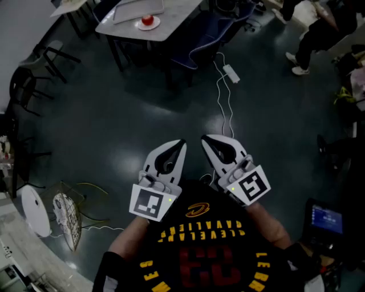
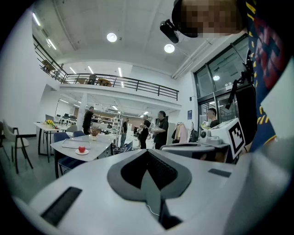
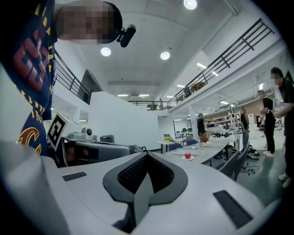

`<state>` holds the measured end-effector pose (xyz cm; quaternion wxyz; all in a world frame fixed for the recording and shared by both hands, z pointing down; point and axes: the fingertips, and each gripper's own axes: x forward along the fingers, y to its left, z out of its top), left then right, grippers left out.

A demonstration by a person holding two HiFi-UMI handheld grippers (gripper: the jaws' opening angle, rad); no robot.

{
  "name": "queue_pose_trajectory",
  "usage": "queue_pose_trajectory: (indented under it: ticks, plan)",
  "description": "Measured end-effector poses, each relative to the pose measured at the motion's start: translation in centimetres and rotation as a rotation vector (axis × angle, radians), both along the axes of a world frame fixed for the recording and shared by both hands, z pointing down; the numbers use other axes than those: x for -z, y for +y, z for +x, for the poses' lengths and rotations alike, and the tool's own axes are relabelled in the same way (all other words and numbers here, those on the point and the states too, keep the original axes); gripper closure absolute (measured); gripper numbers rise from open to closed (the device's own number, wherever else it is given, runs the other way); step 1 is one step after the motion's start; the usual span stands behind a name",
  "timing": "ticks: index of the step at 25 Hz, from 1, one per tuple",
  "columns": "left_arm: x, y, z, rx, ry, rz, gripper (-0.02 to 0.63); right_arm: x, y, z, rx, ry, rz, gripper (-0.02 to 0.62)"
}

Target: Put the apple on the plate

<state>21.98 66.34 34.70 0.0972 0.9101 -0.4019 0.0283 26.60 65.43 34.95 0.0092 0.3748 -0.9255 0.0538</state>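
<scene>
A red apple (image 1: 147, 19) sits on a small white plate (image 1: 154, 25) on a grey table (image 1: 171, 20) far ahead across the room. The left gripper view shows the apple (image 2: 81, 148) small and distant, and so does the right gripper view, where the apple (image 3: 187, 156) rests on the plate (image 3: 187, 159). My left gripper (image 1: 182, 143) and right gripper (image 1: 204, 138) are held side by side close to my chest, over the dark floor. Both are shut with nothing between the jaws.
A flat grey tray or laptop (image 1: 138, 9) lies on the table behind the plate. Blue chairs (image 1: 201, 40) stand at the table, black chairs (image 1: 28, 80) at the left. A power strip with a white cable (image 1: 231, 72) lies on the floor. Several people (image 2: 158, 129) stand beyond the table.
</scene>
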Motion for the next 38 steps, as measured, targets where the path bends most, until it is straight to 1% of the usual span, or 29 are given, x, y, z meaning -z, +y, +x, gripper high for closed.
queue_pose_trajectory:
  ticks: [5, 8, 12, 18, 21, 23, 26, 29, 32, 35, 38]
  plan:
    - [-0.1, -0.5, -0.9, 0.01, 0.015, -0.002, 0.604, -0.1, -0.3, -1.0, 0.007, 0.019, 0.0, 0.589]
    - [0.0, -0.6, -1.6, 0.016, 0.02, 0.005, 0.604, -0.1, -0.5, -1.7, 0.011, 0.011, -0.003, 0.589]
    - [-0.1, -1.1, -3.7, 0.033, 0.034, 0.011, 0.604, -0.2, -1.0, -3.4, 0.01, 0.002, 0.0, 0.588]
    - [-0.1, -3.0, -8.3, 0.059, 0.071, 0.029, 0.604, -0.2, -3.1, -7.1, -0.014, 0.021, 0.018, 0.588]
    - [-0.4, -3.9, -11.6, 0.071, 0.108, 0.019, 0.604, -1.1, -3.9, -9.8, -0.016, 0.087, 0.041, 0.588]
    - [-0.9, -4.7, -13.9, 0.103, 0.112, 0.016, 0.604, -1.6, -4.9, -11.8, 0.002, 0.116, 0.037, 0.588]
    - [-1.0, -5.4, -15.7, 0.149, 0.106, 0.031, 0.604, -0.9, -6.0, -13.5, 0.027, 0.101, 0.067, 0.588]
    - [-0.9, -5.5, -16.3, 0.16, 0.125, 0.036, 0.604, -0.1, -6.1, -13.8, 0.017, 0.089, 0.073, 0.588]
    - [-0.3, -6.2, -17.2, 0.184, 0.124, 0.05, 0.604, 0.3, -6.7, -14.6, 0.038, 0.092, 0.087, 0.588]
    - [0.5, -8.1, -17.7, 0.209, 0.103, 0.047, 0.604, 0.9, -8.8, -15.5, 0.064, 0.065, 0.091, 0.588]
    - [0.8, -10.5, -18.1, 0.2, 0.096, 0.042, 0.604, 1.8, -11.8, -16.0, 0.053, 0.027, 0.062, 0.588]
